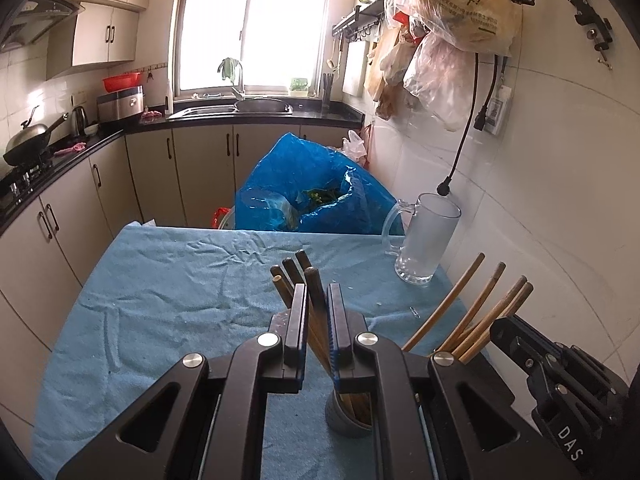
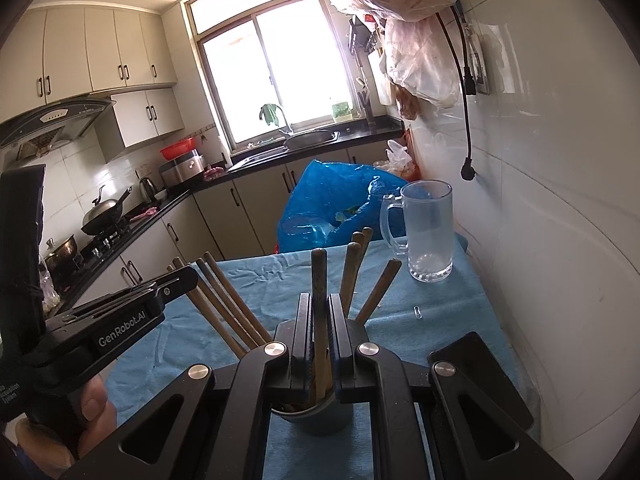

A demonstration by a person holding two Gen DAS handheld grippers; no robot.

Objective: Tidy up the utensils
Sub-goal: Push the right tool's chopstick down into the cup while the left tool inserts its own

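Observation:
A grey cup (image 1: 348, 416) stands on the blue cloth (image 1: 160, 300) and holds several wooden chopsticks. My left gripper (image 1: 318, 289) is shut on a bundle of dark chopsticks (image 1: 298, 276) whose lower ends sit in the cup. In the right wrist view my right gripper (image 2: 319, 300) is shut on one upright chopstick (image 2: 319, 272) standing in the same cup (image 2: 316, 416). More chopsticks (image 2: 376, 288) fan out to its right. The left gripper (image 2: 188, 276) shows at the left with its chopsticks (image 2: 224, 304). The right gripper (image 1: 498, 330) shows at the lower right of the left wrist view, beside light chopsticks (image 1: 472, 304).
A frosted glass mug (image 1: 424, 236) stands at the table's far right by the tiled wall. A blue plastic bag (image 1: 304, 188) bulges behind the table's far edge. A paper clip (image 2: 418, 312) lies on the cloth. A hand (image 2: 96, 408) grips the left tool.

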